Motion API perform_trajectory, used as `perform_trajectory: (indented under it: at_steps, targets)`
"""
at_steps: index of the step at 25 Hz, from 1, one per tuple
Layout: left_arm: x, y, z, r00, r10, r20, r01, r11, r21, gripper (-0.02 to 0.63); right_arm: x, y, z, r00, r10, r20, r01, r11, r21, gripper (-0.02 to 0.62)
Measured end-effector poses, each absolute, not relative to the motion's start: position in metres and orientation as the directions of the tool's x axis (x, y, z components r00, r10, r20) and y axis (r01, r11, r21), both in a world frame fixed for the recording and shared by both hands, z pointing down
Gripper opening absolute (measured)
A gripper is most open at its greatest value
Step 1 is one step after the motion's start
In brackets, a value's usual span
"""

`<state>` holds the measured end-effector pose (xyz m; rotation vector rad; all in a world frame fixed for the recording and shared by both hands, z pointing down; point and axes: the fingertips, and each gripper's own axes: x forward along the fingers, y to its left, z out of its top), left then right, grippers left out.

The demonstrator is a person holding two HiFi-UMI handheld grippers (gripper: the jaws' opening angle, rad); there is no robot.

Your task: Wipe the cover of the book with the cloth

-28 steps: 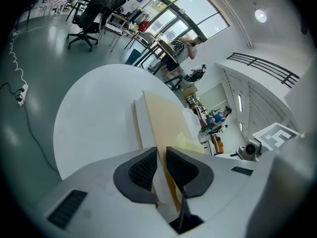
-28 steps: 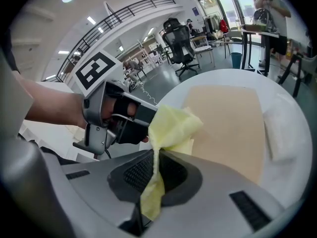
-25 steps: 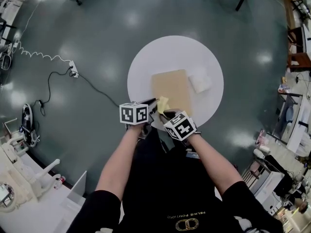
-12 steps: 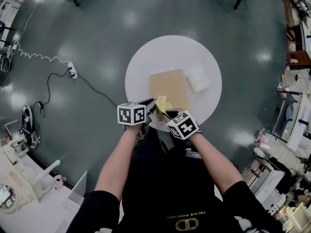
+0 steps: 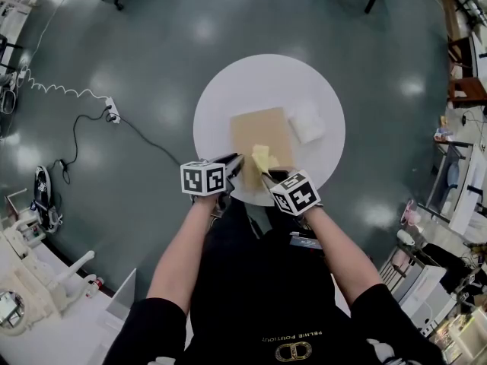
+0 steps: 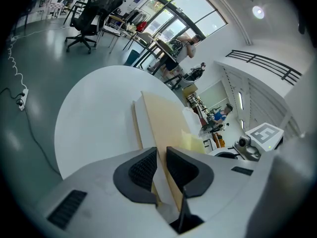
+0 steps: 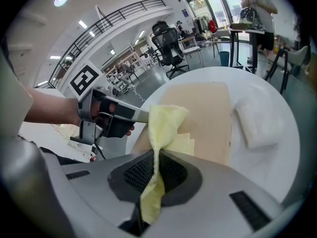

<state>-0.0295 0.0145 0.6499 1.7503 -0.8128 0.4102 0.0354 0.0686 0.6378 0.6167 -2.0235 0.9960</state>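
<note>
**Item: book-wiping station, in use.**

- Book [image 5: 262, 131]: tan cover, lying flat at the middle of the round white table [image 5: 228, 97], cover up.
- Left gripper [image 6: 161, 157]: jaws nearly together, pinching the book's near left edge, presumably to stop it sliding under the wipe.
- Right gripper [image 7: 157, 155]: jaws clamped on the yellow cloth [image 5: 261, 157], whose free end lies crumpled on the near part of the cover. It looks placed for a stroke toward the far edge.
- White folded pad [image 5: 307, 122]: just right of the book, not in use.
- Surface: smooth, matte white, otherwise bare.
- Room: open office with a glossy grey-green floor [image 5: 152, 52]. A power strip [image 5: 114, 111] and its cable trail at far left, a swivel chair [image 6: 94, 14] stands beyond, and there are tall windows.
</note>
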Motion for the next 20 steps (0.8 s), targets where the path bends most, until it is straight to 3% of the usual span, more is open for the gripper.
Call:
perform_trajectory:
  at_steps: [20]
  targets:
    - [-0.033, 0.016, 0.653, 0.675, -0.319, 0.665, -0.729, -0.152, 0.667, 0.064, 0.109, 0.051, 0.642, -0.506, -0.18, 0.843, -0.797, 0.472, -0.377, 0.078]
